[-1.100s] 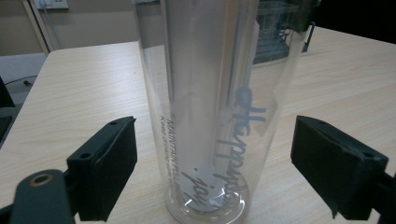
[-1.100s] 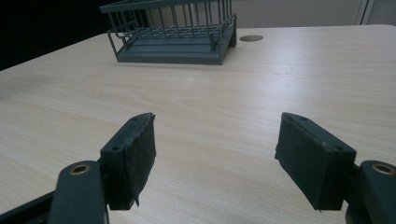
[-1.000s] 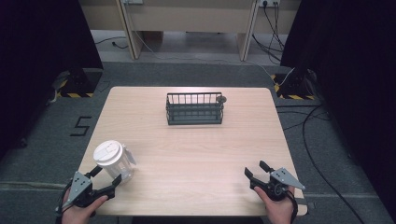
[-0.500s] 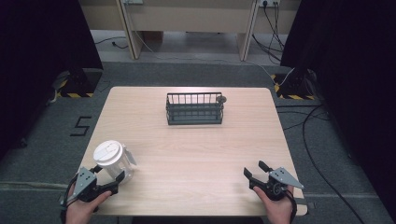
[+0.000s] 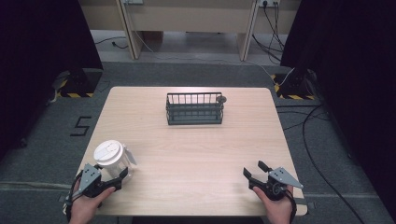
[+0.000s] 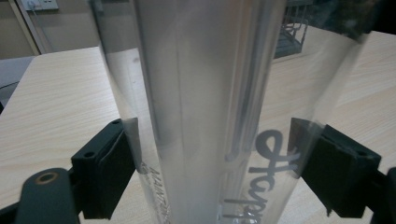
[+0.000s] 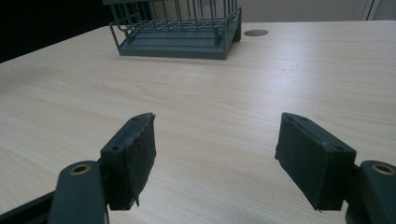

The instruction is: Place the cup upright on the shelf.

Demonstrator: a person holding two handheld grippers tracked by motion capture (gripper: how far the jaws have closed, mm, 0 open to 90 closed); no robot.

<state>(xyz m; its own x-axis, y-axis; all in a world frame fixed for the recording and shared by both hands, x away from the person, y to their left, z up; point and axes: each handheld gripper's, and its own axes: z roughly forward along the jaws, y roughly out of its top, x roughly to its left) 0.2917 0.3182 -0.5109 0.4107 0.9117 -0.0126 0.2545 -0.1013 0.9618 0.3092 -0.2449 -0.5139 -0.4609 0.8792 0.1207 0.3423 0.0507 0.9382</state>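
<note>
A clear plastic cup [image 5: 112, 156] with a white lid stands upright near the table's front left corner. My left gripper [image 5: 109, 170] is open with its jaws on either side of the cup's lower wall. In the left gripper view the cup [image 6: 205, 116] stands between the two black pads [image 6: 109, 172], its printed lettering facing the camera; whether the pads touch it I cannot tell. My right gripper [image 5: 253, 169] rests open near the front right edge. In the right gripper view it [image 7: 217, 140] has only bare wood between its jaws.
A dark wire basket [image 5: 194, 108] stands empty at the back centre of the wooden table [image 5: 196, 154], also seen in the right gripper view [image 7: 177, 28]. A round cable grommet [image 5: 222, 99] sits just behind it. Cables and dark curtains surround the table.
My left gripper has slid forward, so the cup now stands between its jaws. The right gripper has barely moved.
</note>
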